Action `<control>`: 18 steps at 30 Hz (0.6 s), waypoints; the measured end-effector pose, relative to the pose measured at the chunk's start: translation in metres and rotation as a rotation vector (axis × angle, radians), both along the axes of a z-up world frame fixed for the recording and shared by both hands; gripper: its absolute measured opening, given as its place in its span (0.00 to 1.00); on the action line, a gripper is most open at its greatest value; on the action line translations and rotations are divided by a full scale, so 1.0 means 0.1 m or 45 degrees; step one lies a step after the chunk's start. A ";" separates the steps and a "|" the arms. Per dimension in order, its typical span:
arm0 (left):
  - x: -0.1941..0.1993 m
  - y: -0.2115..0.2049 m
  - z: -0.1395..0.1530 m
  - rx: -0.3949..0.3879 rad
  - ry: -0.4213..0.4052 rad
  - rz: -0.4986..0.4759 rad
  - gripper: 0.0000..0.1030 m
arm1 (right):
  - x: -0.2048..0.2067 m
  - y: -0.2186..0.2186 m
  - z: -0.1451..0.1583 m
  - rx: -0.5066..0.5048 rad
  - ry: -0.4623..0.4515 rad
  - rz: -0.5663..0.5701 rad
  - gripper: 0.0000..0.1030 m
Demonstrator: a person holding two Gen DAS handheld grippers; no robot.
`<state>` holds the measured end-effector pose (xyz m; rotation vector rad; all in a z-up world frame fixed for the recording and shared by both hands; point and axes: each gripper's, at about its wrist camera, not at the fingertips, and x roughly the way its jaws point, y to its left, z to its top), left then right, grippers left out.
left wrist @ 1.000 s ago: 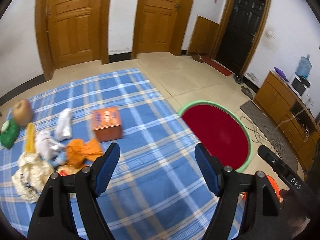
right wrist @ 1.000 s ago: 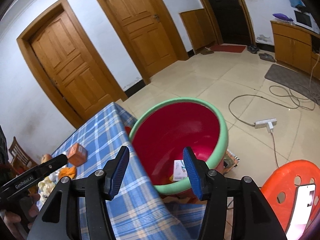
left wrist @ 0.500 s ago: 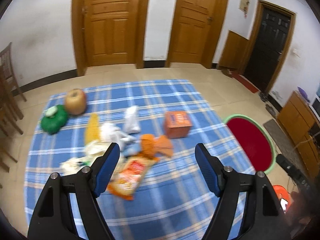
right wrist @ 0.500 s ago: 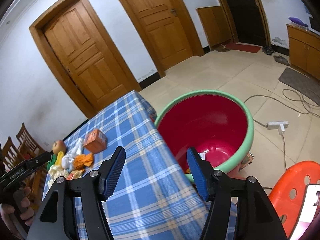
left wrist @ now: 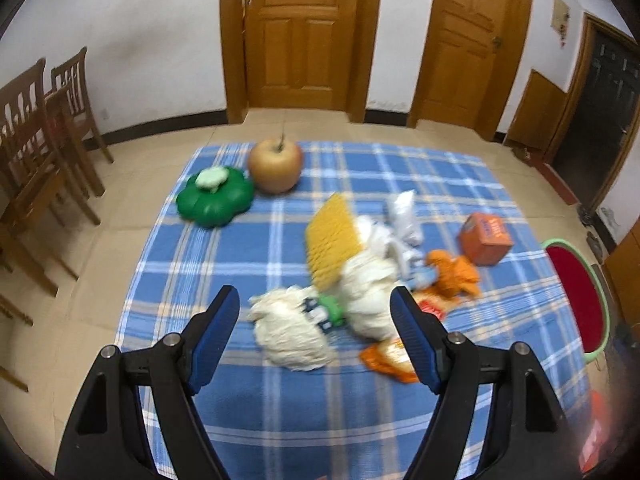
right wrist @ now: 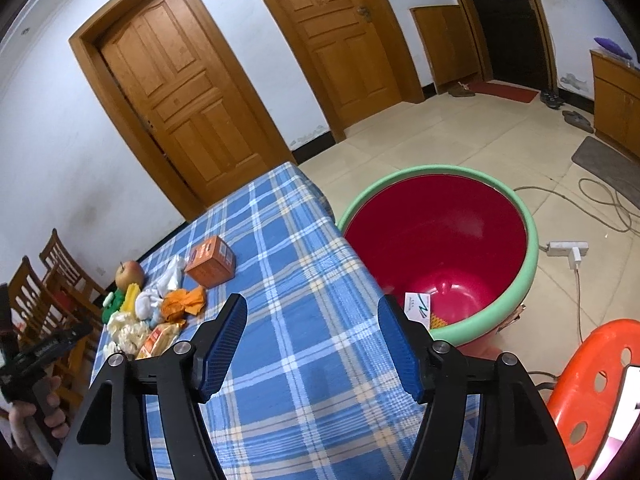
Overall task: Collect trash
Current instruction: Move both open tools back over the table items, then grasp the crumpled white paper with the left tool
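A pile of trash lies on the blue checked tablecloth (left wrist: 256, 264): crumpled white paper (left wrist: 292, 328), a yellow piece (left wrist: 332, 240), an orange wrapper (left wrist: 454, 274), a snack packet (left wrist: 390, 360) and an orange box (left wrist: 485, 239). My left gripper (left wrist: 316, 334) is open and empty, hovering just in front of the white paper. My right gripper (right wrist: 312, 340) is open and empty above the table's right part. The red basin with a green rim (right wrist: 440, 248) stands beside the table and holds a white card (right wrist: 418, 308). The pile also shows in the right wrist view (right wrist: 160, 308).
An apple (left wrist: 275, 170) and a green toy vegetable (left wrist: 216, 200) lie at the table's far left. Wooden chairs (left wrist: 36, 128) stand left of the table. An orange plastic stool (right wrist: 588, 396) and a power strip with cable (right wrist: 568, 248) are near the basin.
My left gripper has swung left from the basin side toward the trash pile and come closer to it. My right gripper has drawn back from the basin over the table.
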<state>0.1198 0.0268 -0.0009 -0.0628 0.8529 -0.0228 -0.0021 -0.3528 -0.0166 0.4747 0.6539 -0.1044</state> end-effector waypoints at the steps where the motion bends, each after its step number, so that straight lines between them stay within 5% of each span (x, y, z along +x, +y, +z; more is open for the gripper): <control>1: 0.02 0.04 -0.06 -0.001 0.020 0.012 0.75 | 0.00 0.01 0.00 -0.001 0.001 0.000 0.67; 13: 0.12 0.17 -0.55 0.007 0.145 0.044 0.75 | 0.08 0.11 -0.04 -0.009 0.033 0.024 0.67; 18: 0.17 0.20 -0.69 -0.023 0.186 0.034 0.61 | 0.10 0.16 -0.05 -0.017 0.042 0.040 0.67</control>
